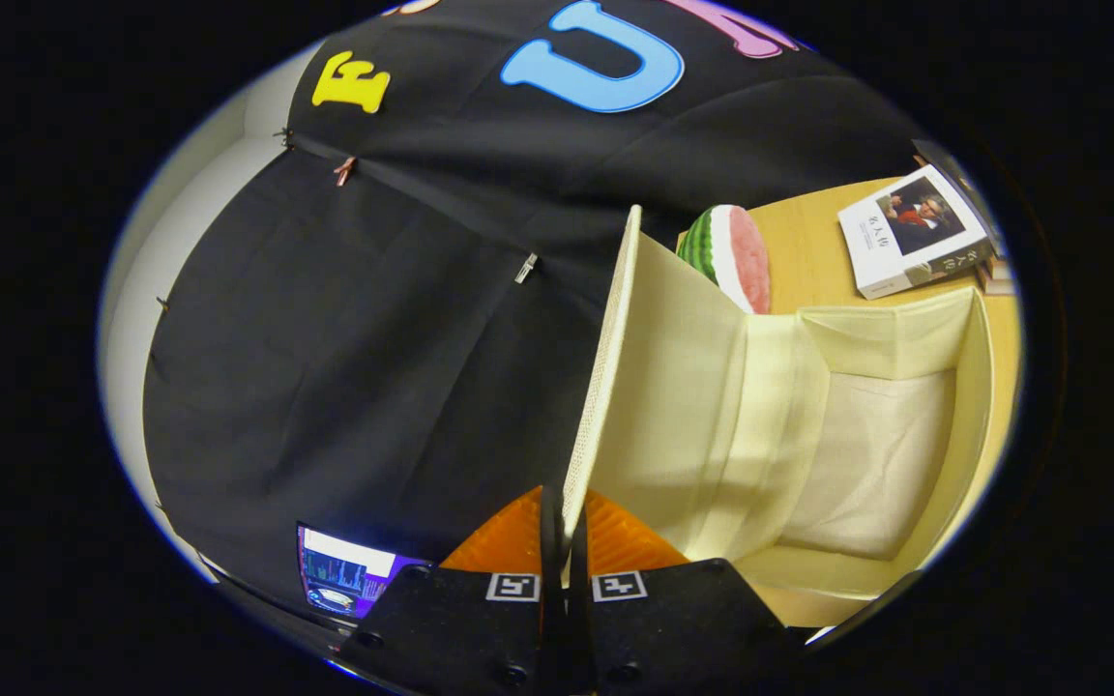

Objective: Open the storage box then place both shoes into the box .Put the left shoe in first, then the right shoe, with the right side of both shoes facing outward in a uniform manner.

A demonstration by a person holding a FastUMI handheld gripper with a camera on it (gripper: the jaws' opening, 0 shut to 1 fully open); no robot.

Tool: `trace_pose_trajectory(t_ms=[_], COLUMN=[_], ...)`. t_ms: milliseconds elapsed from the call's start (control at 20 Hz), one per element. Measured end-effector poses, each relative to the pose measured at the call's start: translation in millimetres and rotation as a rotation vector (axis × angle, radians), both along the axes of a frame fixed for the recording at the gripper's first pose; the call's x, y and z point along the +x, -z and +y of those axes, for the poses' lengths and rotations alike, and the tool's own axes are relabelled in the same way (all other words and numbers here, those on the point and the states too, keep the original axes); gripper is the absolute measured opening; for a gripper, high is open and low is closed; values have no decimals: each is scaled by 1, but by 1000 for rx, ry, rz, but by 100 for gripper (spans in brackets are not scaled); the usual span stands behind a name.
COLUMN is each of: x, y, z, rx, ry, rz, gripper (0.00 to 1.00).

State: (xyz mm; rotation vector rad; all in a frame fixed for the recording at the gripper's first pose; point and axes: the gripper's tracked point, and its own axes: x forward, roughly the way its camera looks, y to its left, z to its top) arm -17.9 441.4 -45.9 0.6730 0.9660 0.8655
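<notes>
Between the orange fingers [615, 541], storage box [905, 329] lid [605, 387] edge pinched by claw [565, 541], raised open, book [915, 237] title unreadable.

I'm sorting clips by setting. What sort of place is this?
Probably a staged recording booth: black cloth wall, a wooden table with props, and the gripper shut on the storage box lid.

The rear of the hand-held gripper [565, 541] is cut off where the picture ends, and its orange fingers [509, 541] pinch the storage box's lid [605, 358] at its edge, covering that bit of it. The raised lid hides part of the watermelon slice [733, 253] behind it. The storage box [973, 387] has its near corner cropped. A book [910, 237] on the tabletop [808, 246] carries lettering too small to make out. A screen [344, 575] sits half behind the gripper.
</notes>
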Motion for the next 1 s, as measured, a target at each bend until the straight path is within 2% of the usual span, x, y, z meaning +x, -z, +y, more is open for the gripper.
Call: trace_pose_trajectory(t_ms=[150, 400, 450, 650, 800, 1000], x=[1, 3, 6, 25, 41, 67], y=[11, 25, 21, 12, -4, -20], z=[32, 52, 47, 14, -44, -149], rx=[-37, -97, -102, -147, -188, -283], ry=[-6, -1, 15, 60, 111, 233], rz=[4, 0, -26, -162, -269, -402], gripper=[5, 5, 12, 97, 98, 98])
